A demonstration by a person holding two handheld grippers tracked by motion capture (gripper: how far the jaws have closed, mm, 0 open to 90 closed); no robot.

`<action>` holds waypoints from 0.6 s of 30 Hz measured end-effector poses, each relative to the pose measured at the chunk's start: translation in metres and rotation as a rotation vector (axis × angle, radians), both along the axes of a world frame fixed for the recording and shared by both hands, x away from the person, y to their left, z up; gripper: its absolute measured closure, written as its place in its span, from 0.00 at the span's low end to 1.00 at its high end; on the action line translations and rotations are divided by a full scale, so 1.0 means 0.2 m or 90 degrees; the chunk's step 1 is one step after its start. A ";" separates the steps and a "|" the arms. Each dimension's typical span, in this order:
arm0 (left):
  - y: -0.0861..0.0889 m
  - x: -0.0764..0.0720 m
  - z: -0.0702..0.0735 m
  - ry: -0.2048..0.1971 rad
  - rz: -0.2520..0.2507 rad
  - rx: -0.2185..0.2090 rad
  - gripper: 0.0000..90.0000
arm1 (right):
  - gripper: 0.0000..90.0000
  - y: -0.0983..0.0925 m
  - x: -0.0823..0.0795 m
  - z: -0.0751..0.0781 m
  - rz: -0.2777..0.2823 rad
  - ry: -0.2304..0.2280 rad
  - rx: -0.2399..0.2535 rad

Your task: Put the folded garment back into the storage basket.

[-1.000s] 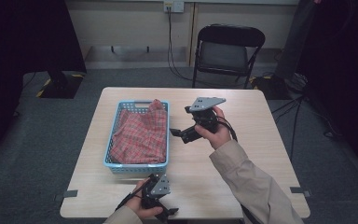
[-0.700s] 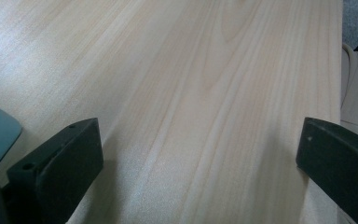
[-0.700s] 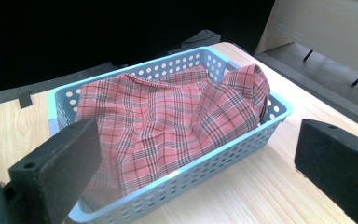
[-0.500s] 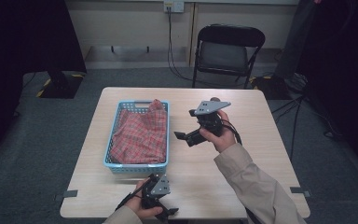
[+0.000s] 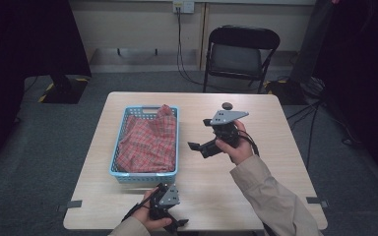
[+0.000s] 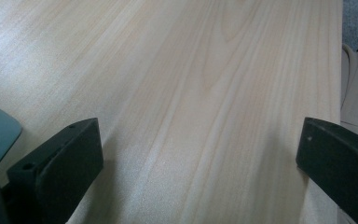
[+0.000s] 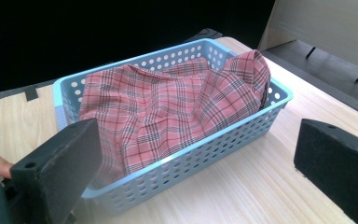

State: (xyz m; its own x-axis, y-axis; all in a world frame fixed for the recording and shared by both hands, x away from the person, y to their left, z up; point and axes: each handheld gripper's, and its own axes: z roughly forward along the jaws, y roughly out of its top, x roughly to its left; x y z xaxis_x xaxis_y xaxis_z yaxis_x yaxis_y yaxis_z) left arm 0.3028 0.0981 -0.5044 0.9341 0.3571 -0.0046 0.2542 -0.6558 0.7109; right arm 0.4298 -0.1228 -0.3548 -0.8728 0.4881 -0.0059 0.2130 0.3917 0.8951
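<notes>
Cloth [image 5: 147,142], red plaid and rumpled, is heaped inside the blue basket [image 5: 115,169], with one corner peaking above the basket's far rim. Starting nearest the basket's front end: the left gripper [image 5: 170,223] sits low on the surface [image 5: 275,128], jaws spread wide over bare wood in its own view, holding nothing. Over to the basket's right side: the right gripper [image 5: 194,146] hovers above the surface, jaws wide apart and empty, pointed at the basket's long wall. The risk, as I judge it: a low approach would catch that perforated wall instead of the fabric and shove the light basket sideways. A shallow pinch could also lift just one fold and let the rest drag, tipping the basket. The cloth looks soft and thin, with deep creases and loose bunching.
</notes>
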 end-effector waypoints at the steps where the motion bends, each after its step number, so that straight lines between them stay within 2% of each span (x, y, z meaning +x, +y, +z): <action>1: 0.00 0.00 0.00 0.000 0.000 0.000 0.00 | 0.00 0.00 0.00 0.00 0.001 0.000 0.000; 18: 0.00 0.00 0.00 0.000 -0.003 -0.002 0.00 | 0.00 -0.11 -0.04 -0.09 -0.003 0.008 0.007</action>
